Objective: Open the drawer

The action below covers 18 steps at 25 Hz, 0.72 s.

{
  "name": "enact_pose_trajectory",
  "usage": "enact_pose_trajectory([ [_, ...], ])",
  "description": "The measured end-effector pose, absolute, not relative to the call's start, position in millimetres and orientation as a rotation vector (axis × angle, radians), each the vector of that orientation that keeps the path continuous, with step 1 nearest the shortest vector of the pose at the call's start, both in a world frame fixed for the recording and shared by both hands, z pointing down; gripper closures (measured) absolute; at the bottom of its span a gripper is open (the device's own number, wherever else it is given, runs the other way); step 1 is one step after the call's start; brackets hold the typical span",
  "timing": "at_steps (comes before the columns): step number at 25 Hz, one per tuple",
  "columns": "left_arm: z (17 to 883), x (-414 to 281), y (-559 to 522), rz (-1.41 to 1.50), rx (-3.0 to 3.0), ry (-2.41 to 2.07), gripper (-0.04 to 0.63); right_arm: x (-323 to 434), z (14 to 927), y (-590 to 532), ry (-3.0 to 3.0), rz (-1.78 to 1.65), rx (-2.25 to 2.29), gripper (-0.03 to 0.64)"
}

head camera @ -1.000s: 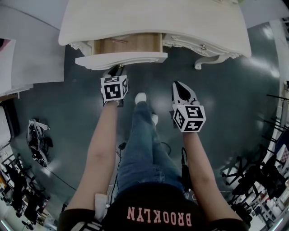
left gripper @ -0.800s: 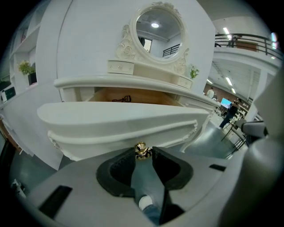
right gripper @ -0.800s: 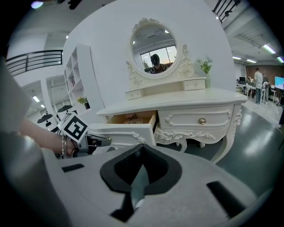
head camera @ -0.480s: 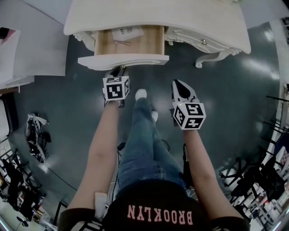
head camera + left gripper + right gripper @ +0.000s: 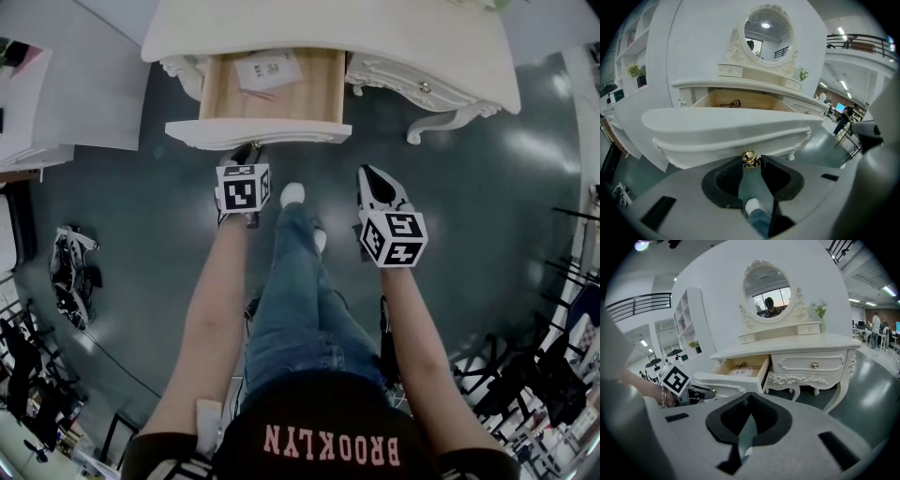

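Left gripper point(image 5: 750, 161) is clamped on the small gold knob point(image 5: 749, 158) of the drawer point(image 5: 258, 131). Drawer sits well out of the dressing table point(image 5: 394, 47), so the job looks nearly done. Right gripper point(image 5: 750, 395) is closed on nothing, off to the side.

Risks: the knob is small and round, so an off-axis pull could slip the pads off. Pull too far and the drawer may drop out.

Text: BROOKLYN on the person's shirt point(image 5: 330, 452). Paper point(image 5: 267, 70) in the drawer has print too small to read.
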<state>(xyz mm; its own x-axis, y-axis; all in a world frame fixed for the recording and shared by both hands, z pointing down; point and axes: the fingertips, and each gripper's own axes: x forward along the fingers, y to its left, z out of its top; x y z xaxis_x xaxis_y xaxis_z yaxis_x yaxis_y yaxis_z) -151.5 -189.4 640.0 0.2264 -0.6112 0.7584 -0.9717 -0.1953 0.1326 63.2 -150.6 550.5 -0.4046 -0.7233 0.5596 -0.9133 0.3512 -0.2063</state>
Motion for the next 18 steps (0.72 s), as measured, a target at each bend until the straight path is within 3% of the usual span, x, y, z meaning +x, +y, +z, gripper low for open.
enact_pose_trajectory([
  [18, 634, -151, -178, 0.753, 1.852, -1.462, 0.479, 74, 536, -146, -2.261, 0.704, 1.445, 0.620],
])
